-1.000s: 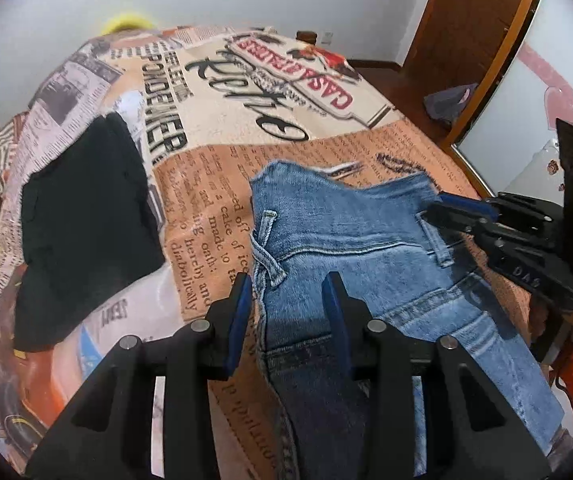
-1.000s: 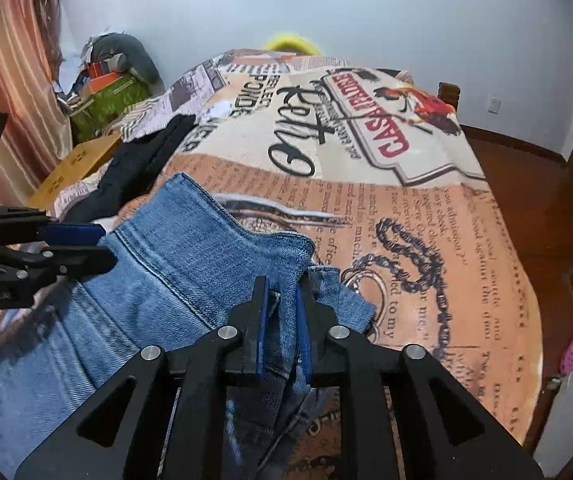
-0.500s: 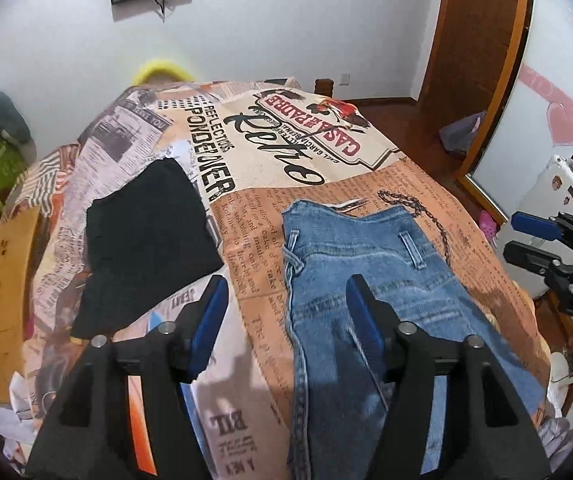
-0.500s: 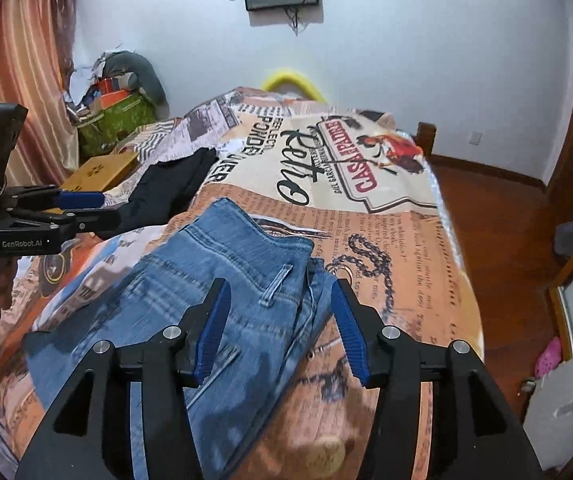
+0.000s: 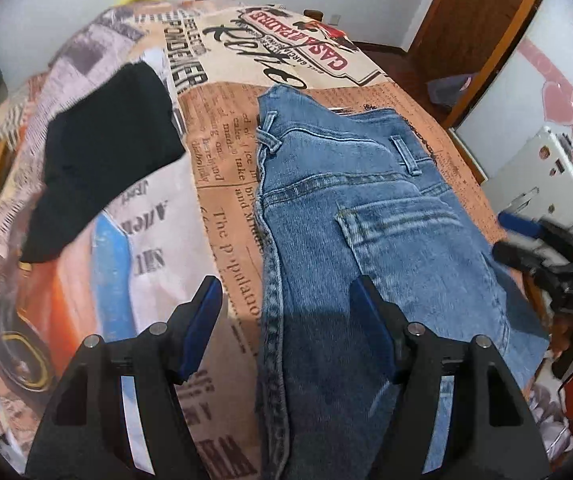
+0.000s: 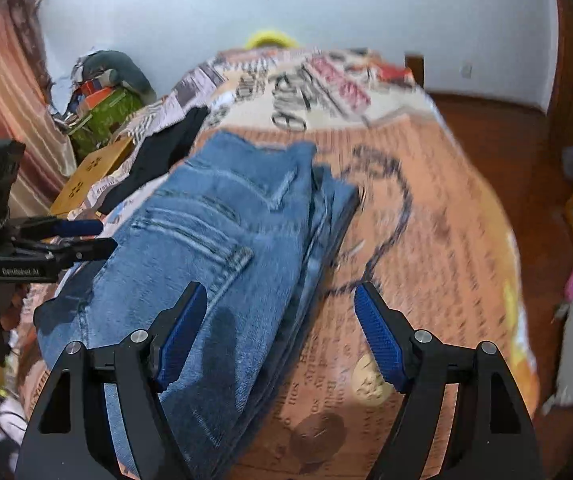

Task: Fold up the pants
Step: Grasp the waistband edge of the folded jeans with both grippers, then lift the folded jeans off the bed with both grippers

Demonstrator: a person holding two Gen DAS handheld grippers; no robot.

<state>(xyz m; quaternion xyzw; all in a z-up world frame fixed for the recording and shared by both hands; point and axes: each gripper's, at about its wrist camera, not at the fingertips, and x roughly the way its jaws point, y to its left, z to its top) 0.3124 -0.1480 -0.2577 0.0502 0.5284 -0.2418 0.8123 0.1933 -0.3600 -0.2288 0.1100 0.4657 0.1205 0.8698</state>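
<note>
- A bed (image 5: 222, 168) fills both views, covered by a spread printed like old newspaper; white walls stand behind it, a wooden door (image 5: 482, 12) at upper right of the left view, a striped curtain (image 6: 2, 92) at far left of the right view.
- Folded blue jeans (image 5: 350, 216) lie flat at the centre of the bed, waistband toward the top of the frame; a black garment (image 5: 102, 160) lies apart from them at centre left.
- The left gripper (image 5: 286, 328) tilts down over the jeans' left edge — fingers apart, clamping nothing.
- The right gripper (image 6: 282, 324) hangs over the jeans' right edge, fingers wide apart, empty.
- Both have just been opening; a second ago the right gripper pinched the denim and the left stood narrower astride the jeans' edge — now the cloth lies released.
</note>
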